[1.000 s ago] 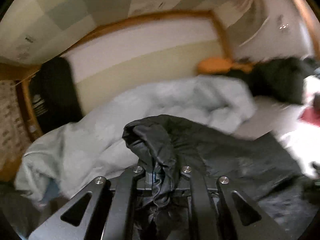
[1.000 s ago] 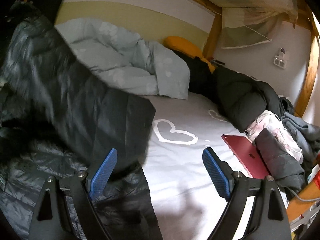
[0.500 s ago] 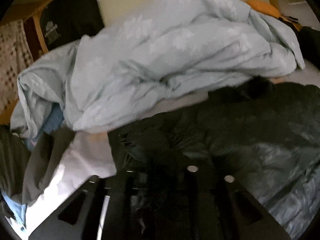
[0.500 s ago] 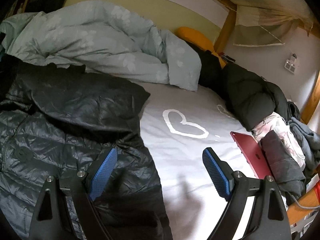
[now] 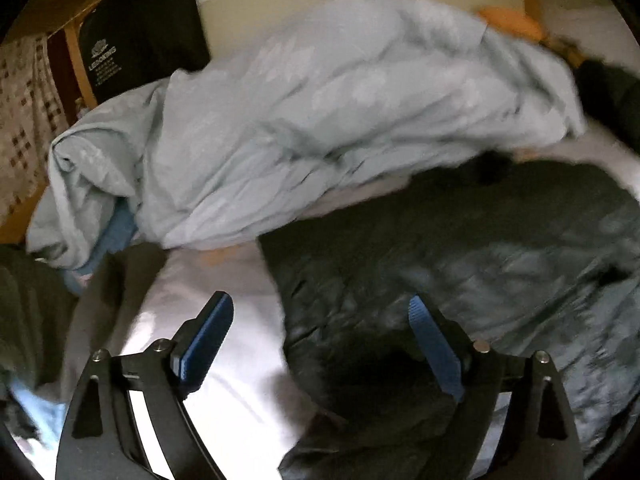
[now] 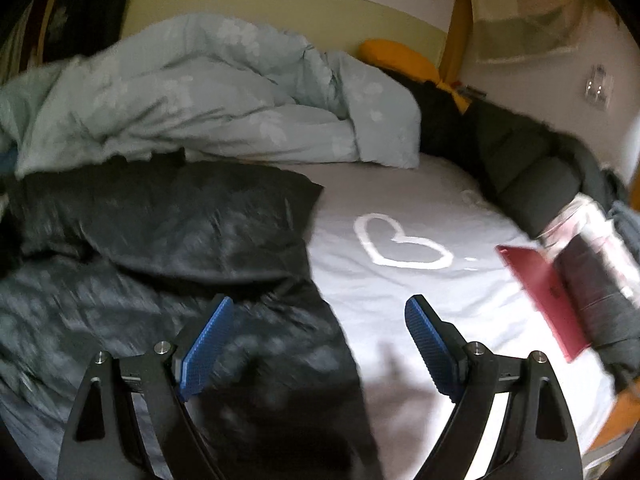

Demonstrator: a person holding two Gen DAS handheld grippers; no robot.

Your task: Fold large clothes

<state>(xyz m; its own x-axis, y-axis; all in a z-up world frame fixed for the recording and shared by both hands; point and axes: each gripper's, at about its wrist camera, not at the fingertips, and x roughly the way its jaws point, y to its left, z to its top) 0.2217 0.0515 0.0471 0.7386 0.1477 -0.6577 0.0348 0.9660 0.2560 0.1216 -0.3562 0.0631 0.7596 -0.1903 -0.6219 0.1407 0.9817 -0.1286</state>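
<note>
Before, the left gripper [image 5: 320,344] pinched a bunch of the black puffy jacket [image 5: 480,264]; its jaws have just been opening and now stand wide with nothing squeezed. Left view: the jacket lies flat on the white bed sheet [image 5: 240,320], just under the light blue blanket [image 5: 320,112]. Right view: the right gripper [image 6: 320,344] has wide, empty jaws over the jacket's edge [image 6: 160,220]. A heart [image 6: 400,244] is on the sheet, and a red tablet [image 6: 540,300] lies near a pile of clothes.
</note>
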